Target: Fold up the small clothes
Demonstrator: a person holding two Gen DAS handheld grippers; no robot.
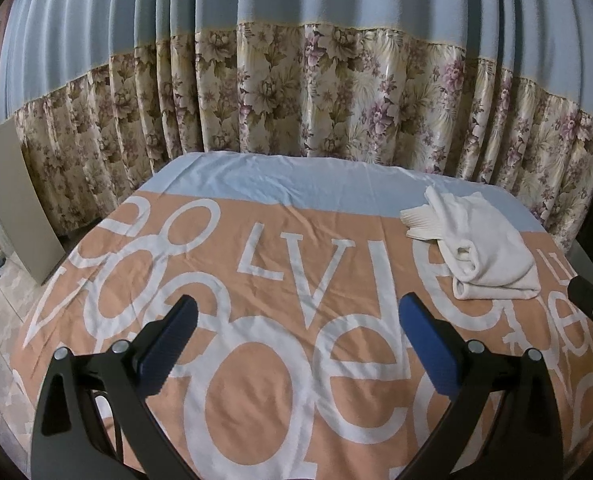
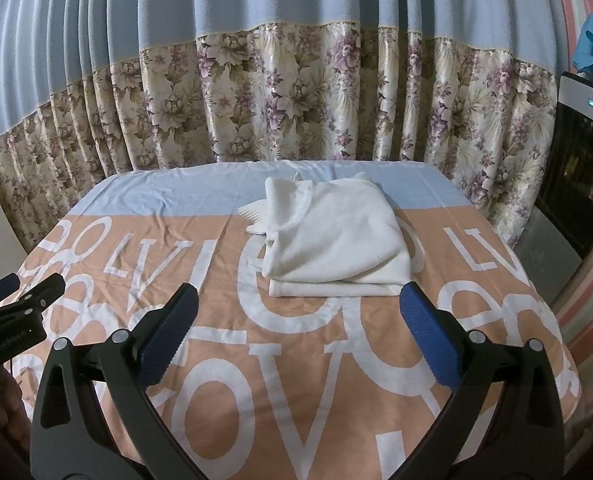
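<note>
A folded white garment (image 2: 332,240) lies on the far right part of the tabletop (image 1: 256,360), partly on the peach lettered cloth (image 2: 256,400) and partly on its blue far band. The left gripper (image 1: 296,312) and right gripper (image 2: 298,300) both hover wide apart, holding nothing. Flowered curtains (image 1: 296,92) hang just beyond the far edge.

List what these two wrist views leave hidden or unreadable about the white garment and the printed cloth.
- White garment: type and fold count, both views; its own layers hide them.
- Printed cloth lettering: full wording, both views; garment and hand-held gripper bodies cover it, edges crop it.
</note>
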